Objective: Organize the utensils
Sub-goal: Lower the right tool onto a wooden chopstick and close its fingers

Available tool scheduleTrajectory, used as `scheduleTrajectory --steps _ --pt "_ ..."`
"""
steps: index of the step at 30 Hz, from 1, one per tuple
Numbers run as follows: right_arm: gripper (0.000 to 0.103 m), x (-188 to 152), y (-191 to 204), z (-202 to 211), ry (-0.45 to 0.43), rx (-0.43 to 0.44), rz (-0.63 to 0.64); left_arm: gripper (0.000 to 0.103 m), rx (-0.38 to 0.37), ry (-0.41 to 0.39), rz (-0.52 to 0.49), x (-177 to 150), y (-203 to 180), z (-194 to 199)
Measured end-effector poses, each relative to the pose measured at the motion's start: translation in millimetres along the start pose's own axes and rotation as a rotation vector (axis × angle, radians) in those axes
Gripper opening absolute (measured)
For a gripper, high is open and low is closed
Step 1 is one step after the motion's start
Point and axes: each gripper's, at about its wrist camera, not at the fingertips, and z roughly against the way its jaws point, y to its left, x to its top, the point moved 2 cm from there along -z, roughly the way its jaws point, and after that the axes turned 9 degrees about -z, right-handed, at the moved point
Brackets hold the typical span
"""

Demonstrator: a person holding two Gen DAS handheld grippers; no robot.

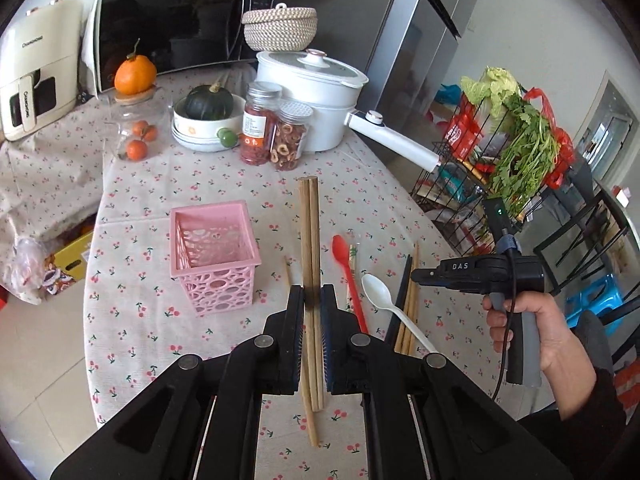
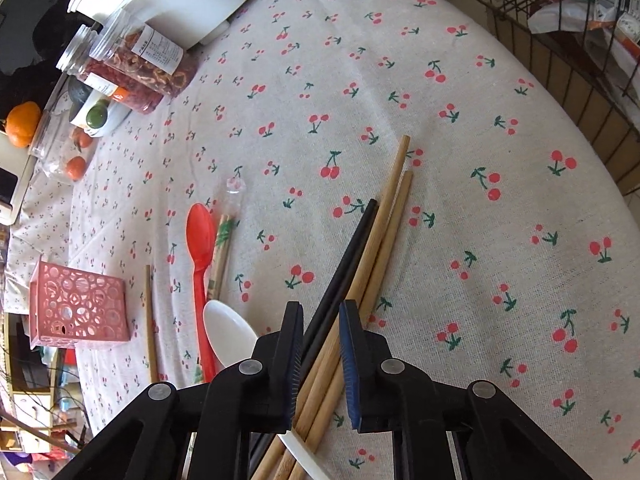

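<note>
The left gripper [image 1: 312,294] squeezes two brown chopsticks [image 1: 310,232], up in the air just right of the pink basket [image 1: 214,256]. The right gripper [image 2: 320,320] is open over black chopsticks [image 2: 344,256] and tan chopsticks [image 2: 384,236] on the table [image 2: 500,128], with the red spoon [image 2: 200,240] and white spoon [image 2: 228,336] lying to their left.

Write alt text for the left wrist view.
The left gripper is shut on a pair of wooden chopsticks above a cherry-print tablecloth. A pink basket stands to the left; a red spoon, white spoon and the right gripper lie right.
</note>
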Motion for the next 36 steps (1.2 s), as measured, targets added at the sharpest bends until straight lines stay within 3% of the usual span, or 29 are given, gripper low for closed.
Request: scheduleTrajectory --steps 8,16,27,32,36 --pt "0.011 6.6 -13.3 -13.0 0.020 0.032 -0.103 0.008 -0.034 0.000 0.017 -3.1 5.8 6.9" --pt "0.008 6.6 -1.1 -10.7 -0.045 -0.164 -0.039 0.008 -0.027 0.002 -0.002 -4.2 1.6 7.8" --pt "0.014 -3.5 24.4 -23.4 -0.092 -0.366 0.177 0.008 0.004 0.000 0.001 -2.0 3.3 3.9" --pt "0.011 -1.4 19.8 -22.0 -0.109 -0.310 0.155 0.008 0.008 -0.005 0.005 -3.0 2.8 6.1" --pt "0.007 6.1 18.3 -5.5 -0.092 -0.109 0.066 0.008 0.009 -0.020 0.002 -1.9 1.0 11.0"
